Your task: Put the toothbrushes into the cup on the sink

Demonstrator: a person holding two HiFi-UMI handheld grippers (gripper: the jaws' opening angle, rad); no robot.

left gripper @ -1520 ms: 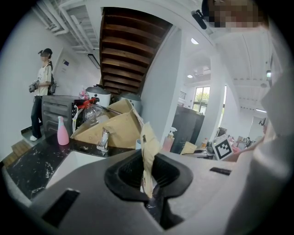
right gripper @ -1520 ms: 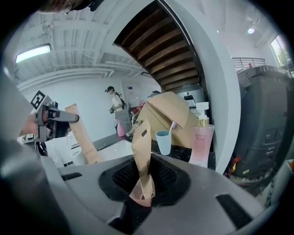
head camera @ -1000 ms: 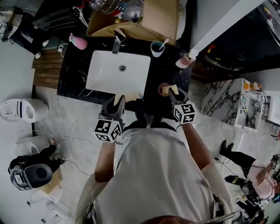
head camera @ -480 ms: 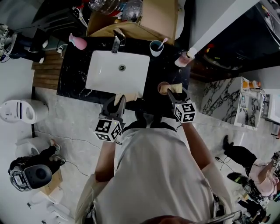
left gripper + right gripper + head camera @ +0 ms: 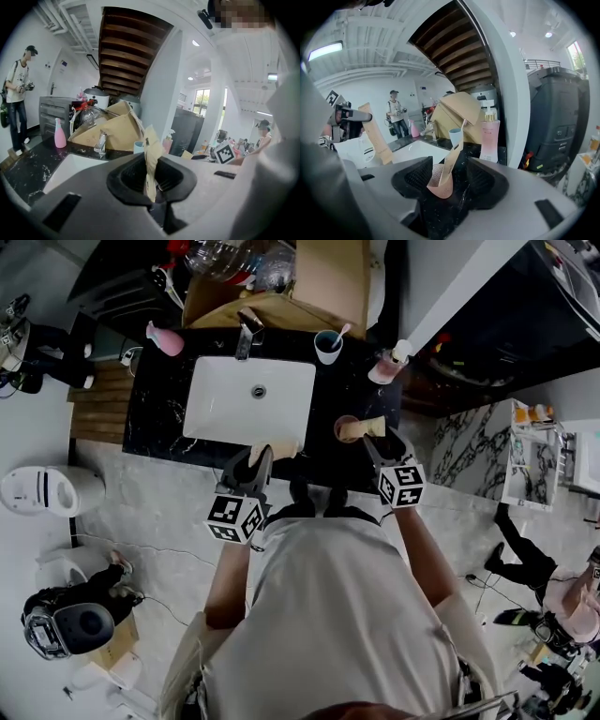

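Observation:
A blue cup (image 5: 327,346) with a pink toothbrush in it stands behind the white sink (image 5: 248,401) on the black counter. My left gripper (image 5: 255,457) hovers over the sink's near rim, shut on a tan paper toothbrush packet (image 5: 151,161) that sticks up between its jaws. My right gripper (image 5: 380,444) is open at the counter's near right. Between its spread jaws, untouched by the pads, stands a small pink cup (image 5: 439,180) with a second tan packet (image 5: 453,159) leaning in it. The blue cup (image 5: 456,137) stands farther off.
A pink pump bottle (image 5: 387,367) stands right of the blue cup, and a pink bottle (image 5: 166,337) at the counter's far left. The faucet (image 5: 247,334) is behind the sink, and cardboard boxes (image 5: 323,277) behind that. People stand on the floor around (image 5: 18,93).
My right gripper's jaws have spread and let go of the tan packet, which stays leaning in the pink cup. The left gripper still holds its packet in about the same place.

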